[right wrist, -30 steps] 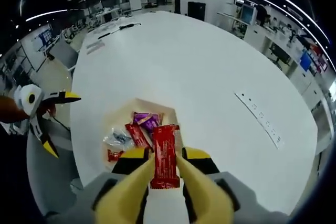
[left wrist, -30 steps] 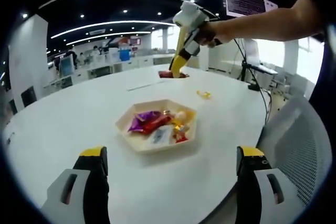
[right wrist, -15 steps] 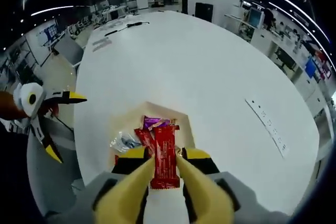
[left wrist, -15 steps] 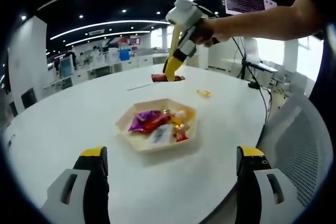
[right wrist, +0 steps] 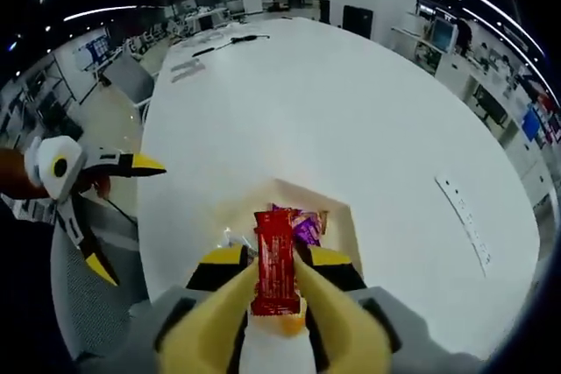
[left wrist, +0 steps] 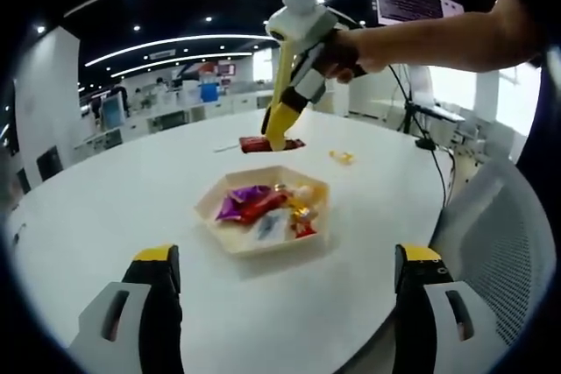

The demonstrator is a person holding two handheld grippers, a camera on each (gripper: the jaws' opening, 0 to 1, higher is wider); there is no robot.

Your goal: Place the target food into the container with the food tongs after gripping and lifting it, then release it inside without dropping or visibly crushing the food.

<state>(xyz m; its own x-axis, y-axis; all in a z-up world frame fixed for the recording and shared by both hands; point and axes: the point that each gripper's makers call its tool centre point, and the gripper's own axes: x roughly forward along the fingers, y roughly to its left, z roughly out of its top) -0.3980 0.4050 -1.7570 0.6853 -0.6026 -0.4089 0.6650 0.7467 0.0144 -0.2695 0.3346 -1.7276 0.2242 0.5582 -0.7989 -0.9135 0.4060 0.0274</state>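
The red snack bar is pinched between the jaws of my right gripper, lifted in the air just above the far edge of the tray. Wrapped sweets lie in the tray on the white table. My left gripper hangs near the table's edge, jaws spread wide, holding nothing.

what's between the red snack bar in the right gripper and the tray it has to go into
Nothing visible. The right gripper holds the red snack bar in open air above the hexagonal tray. The tray already holds wrapped snacks, so the bar would land on or among them. The left gripper is open, well clear.
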